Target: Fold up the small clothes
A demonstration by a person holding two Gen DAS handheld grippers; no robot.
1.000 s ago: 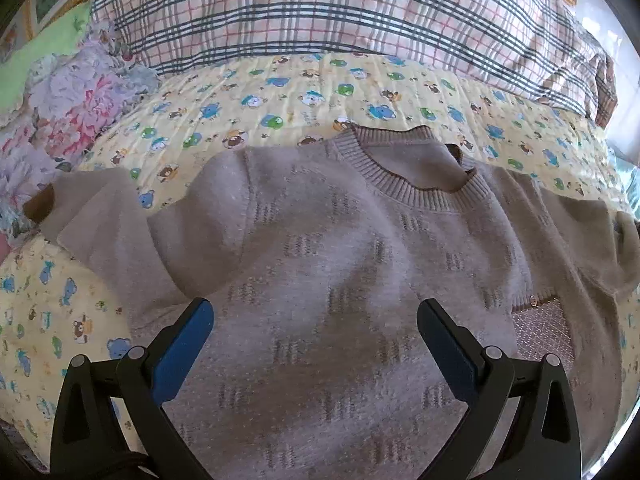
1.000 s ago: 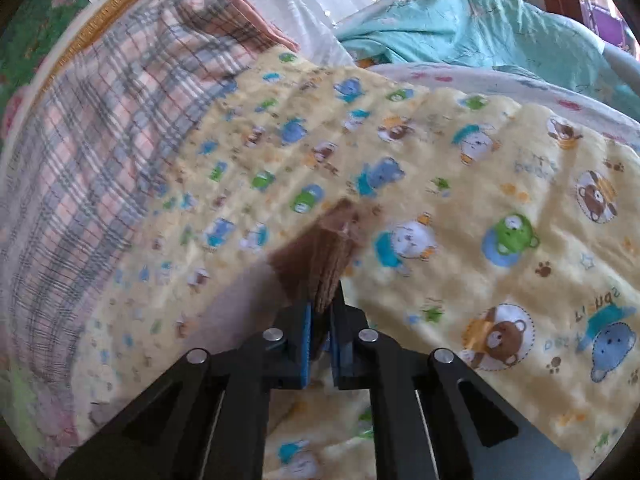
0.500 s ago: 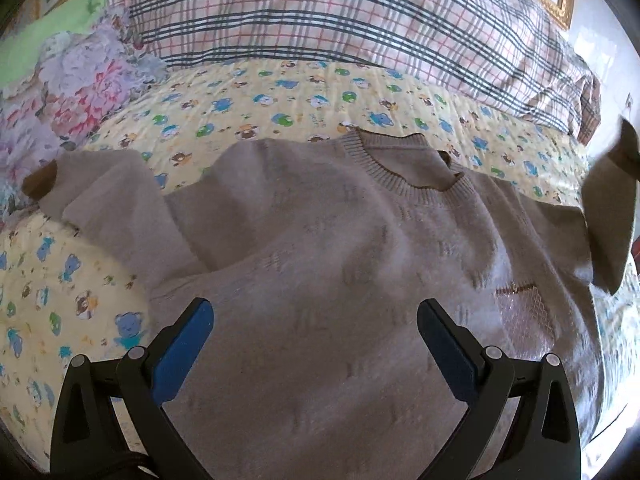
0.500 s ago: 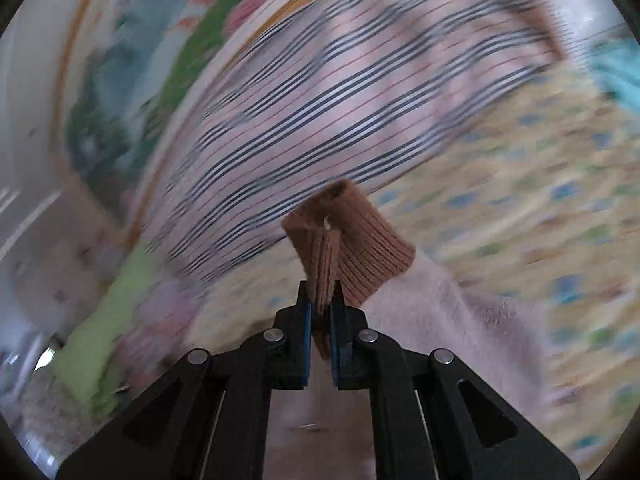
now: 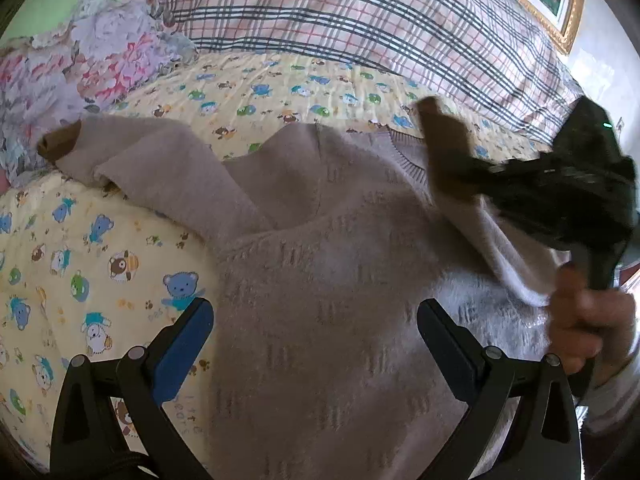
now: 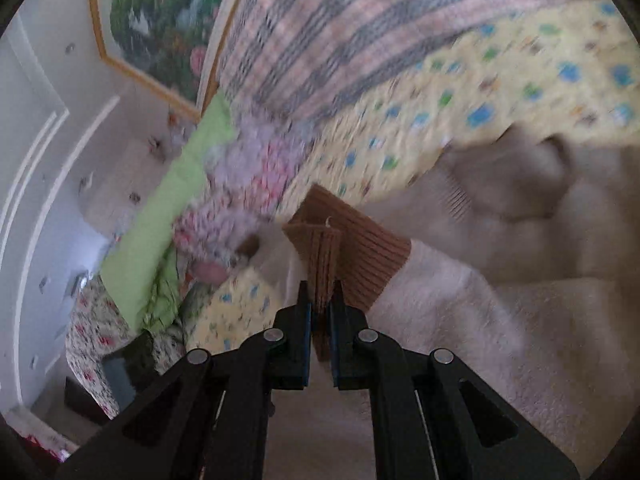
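Right wrist view — right gripper [image 6: 319,312] pinches sweater cuff [image 6: 348,244].

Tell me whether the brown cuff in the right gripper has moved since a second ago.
Yes. The right gripper has carried the brown cuff off the yellow bedspread at the sweater's side and across, over the sweater near its neckline.
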